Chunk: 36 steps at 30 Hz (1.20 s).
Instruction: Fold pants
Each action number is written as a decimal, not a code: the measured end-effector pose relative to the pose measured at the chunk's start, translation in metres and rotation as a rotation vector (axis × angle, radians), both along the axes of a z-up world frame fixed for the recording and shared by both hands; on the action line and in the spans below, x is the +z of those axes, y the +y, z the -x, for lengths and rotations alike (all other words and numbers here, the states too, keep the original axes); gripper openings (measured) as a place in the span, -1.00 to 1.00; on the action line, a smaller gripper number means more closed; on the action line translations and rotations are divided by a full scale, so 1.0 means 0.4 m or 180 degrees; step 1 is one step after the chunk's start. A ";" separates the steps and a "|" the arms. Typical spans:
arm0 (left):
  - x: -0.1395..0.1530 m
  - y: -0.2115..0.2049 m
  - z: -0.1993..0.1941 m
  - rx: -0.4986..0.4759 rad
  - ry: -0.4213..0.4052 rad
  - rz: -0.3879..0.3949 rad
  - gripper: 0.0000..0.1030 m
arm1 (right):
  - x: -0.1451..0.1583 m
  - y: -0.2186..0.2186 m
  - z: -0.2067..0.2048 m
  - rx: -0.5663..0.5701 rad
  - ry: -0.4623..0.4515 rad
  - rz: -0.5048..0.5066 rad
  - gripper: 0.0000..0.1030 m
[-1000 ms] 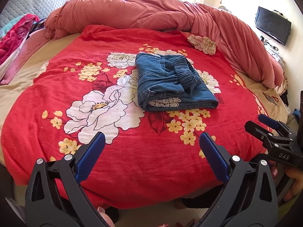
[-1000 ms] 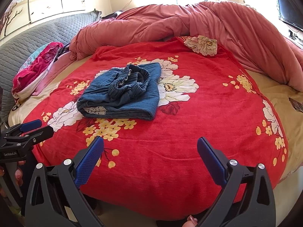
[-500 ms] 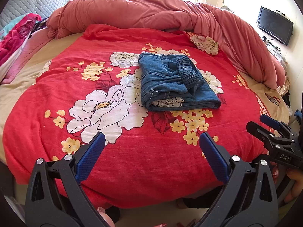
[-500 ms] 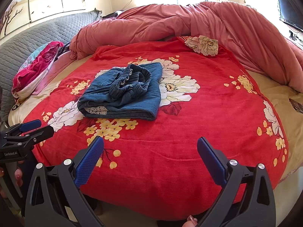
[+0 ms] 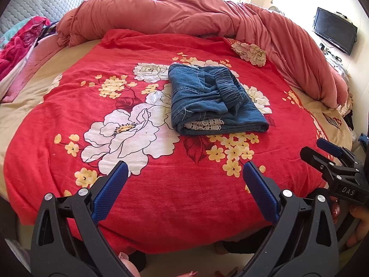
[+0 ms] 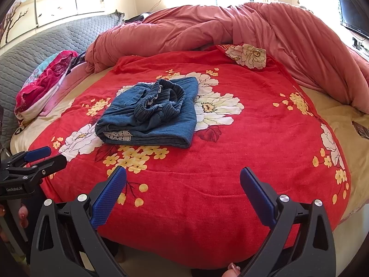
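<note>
- Left wrist view: my left gripper (image 5: 185,173) stands wide apart, nothing between the blue pads (image 5: 110,189), hanging over the near edge of the red floral blanket (image 5: 69,115).
- Right wrist view: my right gripper (image 6: 183,180) is likewise spread wide and holds nothing, at the same near edge, well apart from the cloth.
- Pants (image 5: 212,101), blue denim, lie in a compact folded bundle on the blanket's middle, over the white flower print. Elastic waistband (image 5: 230,87) sits bunched on top; a strip of white lace trim (image 5: 205,123) shows at the near folded edge.
- From the right wrist view the pants (image 6: 152,115) lie left of centre; the waistband ruffles are loose, not flat.
- Judgement: task looks essentially done; only the bunched waistband might want smoothing.
- Handling: soft, limp denim, moderate weight, several layers thick. Not fragile, not slippery. It will sag and unfold if lifted by one layer.
- Hold: I would pinch the near folded edge through all layers, one gripper at each corner, keeping clear of the lace.
- Bed is soft, so pressing down gives little support.
</note>
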<state>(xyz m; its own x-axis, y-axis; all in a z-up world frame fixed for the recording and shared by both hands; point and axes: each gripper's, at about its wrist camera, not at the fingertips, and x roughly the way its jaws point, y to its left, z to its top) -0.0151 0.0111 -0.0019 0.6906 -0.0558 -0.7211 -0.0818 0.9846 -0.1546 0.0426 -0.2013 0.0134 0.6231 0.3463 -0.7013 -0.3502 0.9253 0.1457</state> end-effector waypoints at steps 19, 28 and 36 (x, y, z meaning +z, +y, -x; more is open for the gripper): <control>0.001 0.009 -0.002 0.0042 0.0021 -0.0012 0.82 | 0.011 -0.002 -0.008 -0.0011 0.0003 0.0002 0.91; 0.003 0.011 0.000 0.0029 0.0012 0.0014 0.82 | 0.007 -0.007 -0.008 -0.0017 0.0004 0.0005 0.91; -0.002 0.012 -0.003 -0.0004 0.0000 -0.0077 0.82 | 0.000 -0.013 -0.015 -0.0039 0.0035 0.0033 0.91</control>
<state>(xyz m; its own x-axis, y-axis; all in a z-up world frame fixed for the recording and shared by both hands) -0.0141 0.0158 -0.0029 0.6907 -0.0394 -0.7221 -0.0804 0.9881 -0.1308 0.0485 -0.2065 0.0136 0.6195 0.3314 -0.7116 -0.3374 0.9309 0.1398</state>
